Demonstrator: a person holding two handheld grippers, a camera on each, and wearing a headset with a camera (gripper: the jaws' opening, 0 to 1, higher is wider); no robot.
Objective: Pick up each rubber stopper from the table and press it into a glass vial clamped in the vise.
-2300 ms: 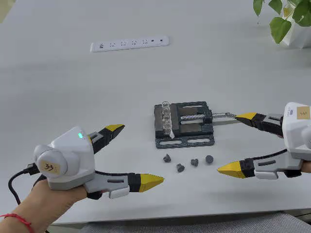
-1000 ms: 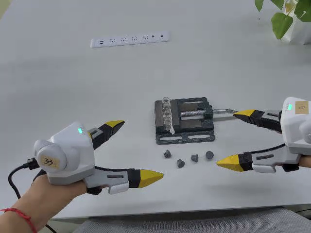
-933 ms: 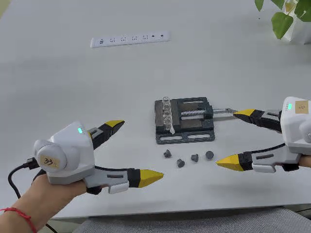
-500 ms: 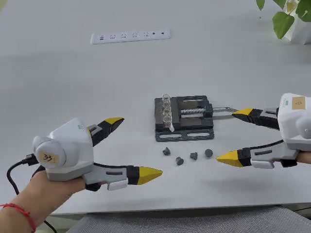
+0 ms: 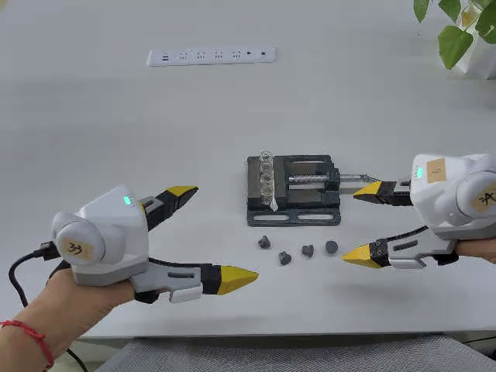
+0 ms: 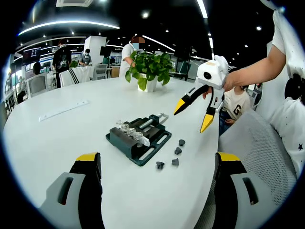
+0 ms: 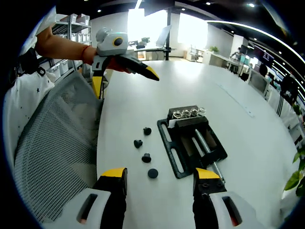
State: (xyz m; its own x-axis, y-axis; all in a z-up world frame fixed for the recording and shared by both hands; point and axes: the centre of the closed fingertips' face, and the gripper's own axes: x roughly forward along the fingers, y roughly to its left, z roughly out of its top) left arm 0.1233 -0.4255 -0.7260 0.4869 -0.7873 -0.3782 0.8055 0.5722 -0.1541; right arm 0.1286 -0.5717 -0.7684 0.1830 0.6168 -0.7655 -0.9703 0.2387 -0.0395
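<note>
Overall: a white table [image 5: 116, 132] carries a vise, loose stoppers and a power strip, and two hand-held grippers hang above it.
left gripper [image 5: 221, 231]: jaws spread wide with nothing between them. It is held above the table at 7 o'clock from the vise, well apart from it, with its yellow tips aimed toward 3 o'clock.
right gripper [image 5: 353, 225]: jaws wide apart and empty. It sits at 3 to 4 o'clock from the vise, tips aimed toward 9 o'clock. One tip is near the end of the vise screw and the other is at 3 o'clock of the nearest stopper. The left gripper view shows it raised off the table.
vise [image 5: 306, 194]: dark and flat on the table near the middle, with its screw sticking out toward 3 o'clock.
vials [image 5: 267, 178]: a short row of clear glass, upright and clamped at the 9 o'clock end of the vise, mouths open.
stoppers [image 5: 308, 250]: four small dark ones lie on the table at 6 o'clock from the vise. They form a loose line running 9 to 3 o'clock, each apart from the next.
power strip [image 5: 211, 56]: white, lying at 11 o'clock, well apart from the vise.
plant [image 5: 457, 31]: green leaves at the 2 o'clock corner.
cable [image 5: 19, 267]: black, leaving the back of the left gripper.
</note>
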